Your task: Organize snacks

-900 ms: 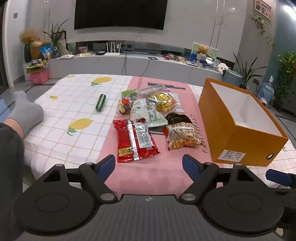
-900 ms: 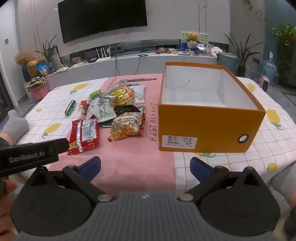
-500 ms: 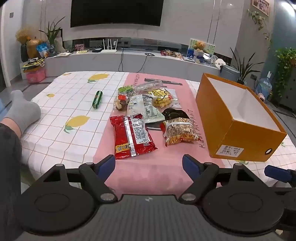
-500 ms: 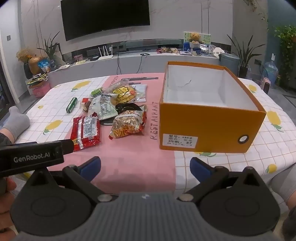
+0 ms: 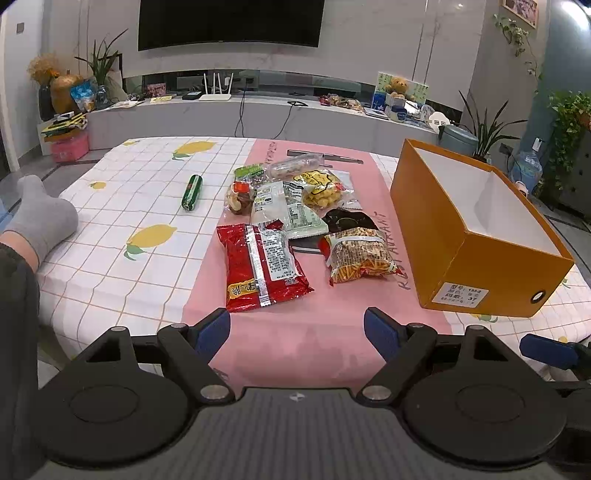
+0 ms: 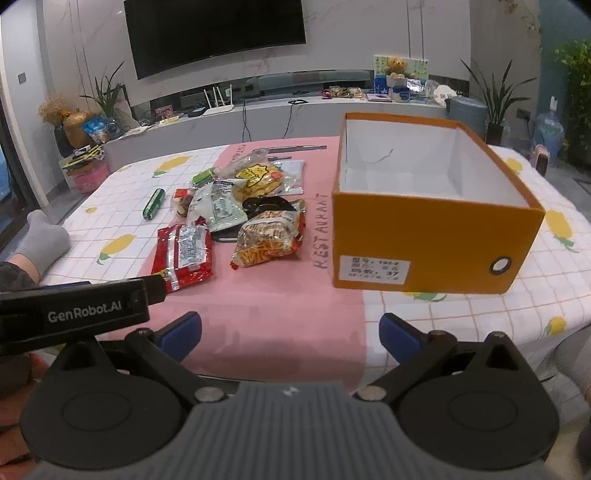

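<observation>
Left wrist view, lemon-print tablecloth point(image 5: 122, 206), pink runner point(image 5: 295, 332), wall television point(image 5: 229, 22)

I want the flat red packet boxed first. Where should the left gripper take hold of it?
Probably the near short edge of the red packet, approached low from the table's front. It lies flat with that crimped end facing the open left gripper and nothing on it, while its far end touches the white packet. The orange box stands open to the right.

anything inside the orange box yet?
Nothing visible inside the orange box: only white walls and a strip of white floor at the far end. Its near wall hides the front part of the floor.
</observation>
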Motion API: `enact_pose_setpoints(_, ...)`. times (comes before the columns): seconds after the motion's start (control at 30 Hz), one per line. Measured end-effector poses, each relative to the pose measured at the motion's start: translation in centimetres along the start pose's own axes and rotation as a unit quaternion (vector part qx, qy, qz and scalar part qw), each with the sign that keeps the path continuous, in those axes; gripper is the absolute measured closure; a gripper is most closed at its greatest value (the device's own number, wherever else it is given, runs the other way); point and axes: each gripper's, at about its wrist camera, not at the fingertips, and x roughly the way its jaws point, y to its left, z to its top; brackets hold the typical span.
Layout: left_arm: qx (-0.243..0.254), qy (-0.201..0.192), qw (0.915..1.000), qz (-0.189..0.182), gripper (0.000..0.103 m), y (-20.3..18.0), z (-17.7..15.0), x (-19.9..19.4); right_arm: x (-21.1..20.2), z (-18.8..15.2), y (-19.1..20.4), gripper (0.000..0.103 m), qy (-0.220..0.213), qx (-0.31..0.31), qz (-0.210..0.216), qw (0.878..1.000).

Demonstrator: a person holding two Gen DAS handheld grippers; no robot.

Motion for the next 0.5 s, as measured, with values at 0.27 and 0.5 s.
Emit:
enact_pose_setpoints(0.27,0.003,0.005,1.0000,-0.001,0.007,-0.14,-0.08,0.15,-0.16,-0.07,0.11,0.003,-0.001,0.000,-0.008,1.000)
enact_pose_setpoints(0.5,0.002,0.014,0.9999,0.000,0.007,-0.08,-0.24,0.54,0.36,-0.39,0.10,0.003,0.009,0.013,-0.004,1.000)
